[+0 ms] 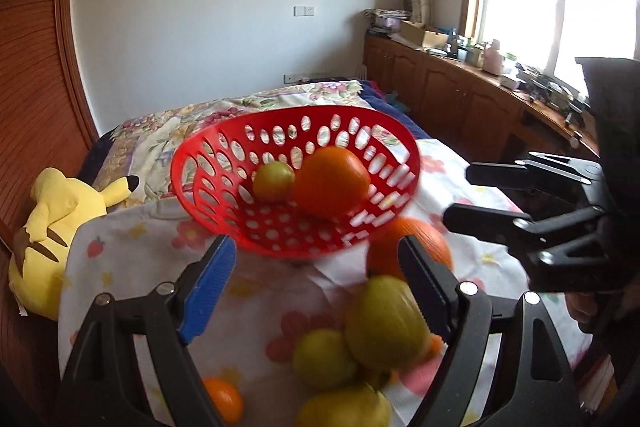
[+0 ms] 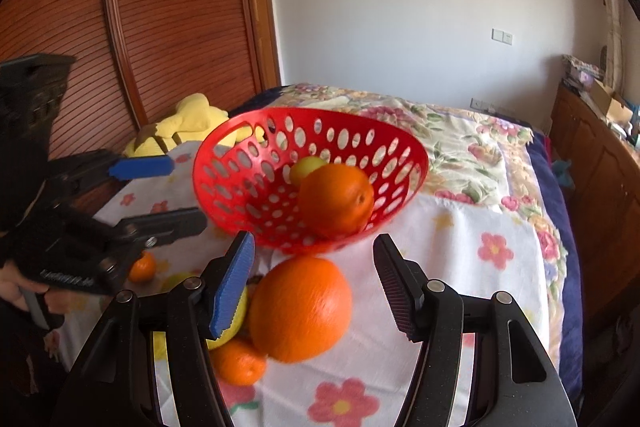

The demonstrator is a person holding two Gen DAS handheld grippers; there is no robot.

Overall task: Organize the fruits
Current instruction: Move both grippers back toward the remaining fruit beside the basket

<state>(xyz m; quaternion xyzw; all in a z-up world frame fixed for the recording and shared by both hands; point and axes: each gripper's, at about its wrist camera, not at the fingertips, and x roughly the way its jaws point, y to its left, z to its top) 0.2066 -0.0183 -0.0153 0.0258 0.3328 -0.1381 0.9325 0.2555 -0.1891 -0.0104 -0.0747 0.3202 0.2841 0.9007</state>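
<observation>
Right wrist view showed the right gripper [image 2: 314, 281] with fingers spread wide around, not touching, a big orange [image 2: 300, 309] on the flowered bed cover [image 2: 472, 267], the left gripper [image 1: 316, 287] likewise open and empty, a red basket [image 2: 240, 163] beyond holding another orange [image 2: 336, 199].

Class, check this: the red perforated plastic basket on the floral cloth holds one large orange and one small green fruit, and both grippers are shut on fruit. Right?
One slip. In both wrist views the left gripper and right gripper are open, holding nothing. The red perforated plastic basket does hold one large orange and one small green fruit.
</observation>
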